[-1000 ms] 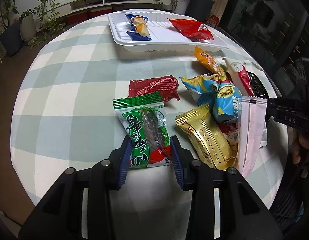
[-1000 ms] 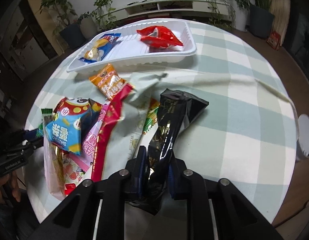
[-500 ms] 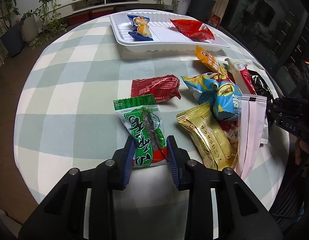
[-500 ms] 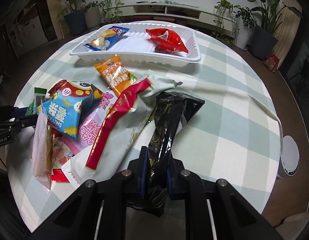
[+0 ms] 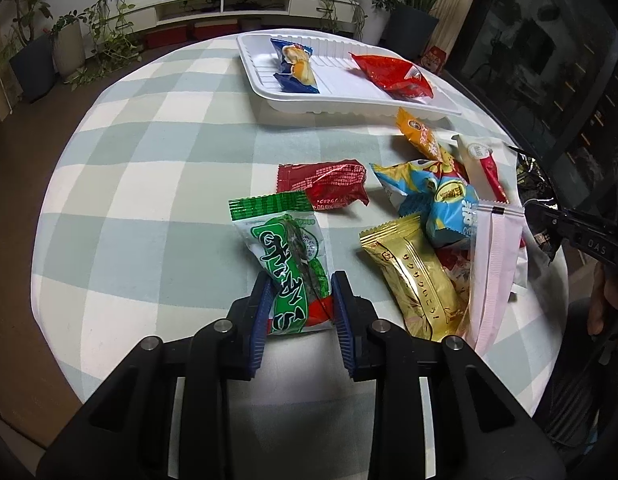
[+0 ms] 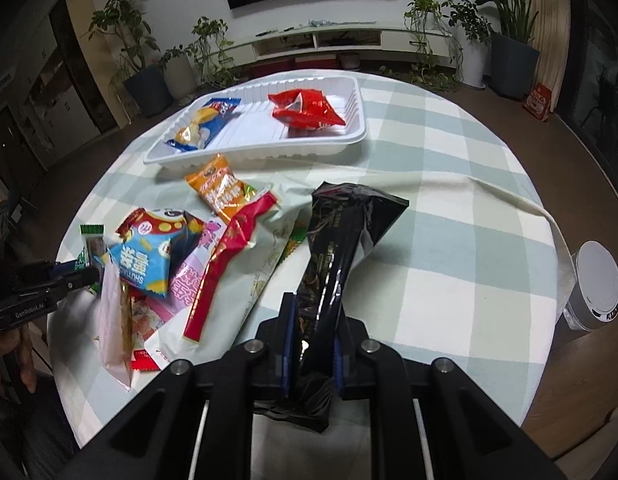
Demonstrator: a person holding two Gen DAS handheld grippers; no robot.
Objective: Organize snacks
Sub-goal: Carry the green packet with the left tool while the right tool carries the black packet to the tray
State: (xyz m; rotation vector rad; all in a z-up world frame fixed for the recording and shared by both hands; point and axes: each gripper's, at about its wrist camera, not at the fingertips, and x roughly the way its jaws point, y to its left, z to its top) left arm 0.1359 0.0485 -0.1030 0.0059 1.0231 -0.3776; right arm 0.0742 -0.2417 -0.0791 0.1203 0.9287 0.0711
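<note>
My left gripper is shut on the lower end of a green snack packet that lies on the checked tablecloth. My right gripper is shut on the near end of a long black snack bag, whose far end rests on the cloth. At the far side stands a white tray holding a blue packet and a red bag. The same tray shows in the right wrist view.
Loose snacks lie between the grippers: a red packet, a gold packet, a blue chips bag, an orange packet and a pink-white zip bag. A white round bin stands past the table's right edge.
The left jaws have closed in onto the green packet. The right gripper has risen a little with the black bag in its grip.
</note>
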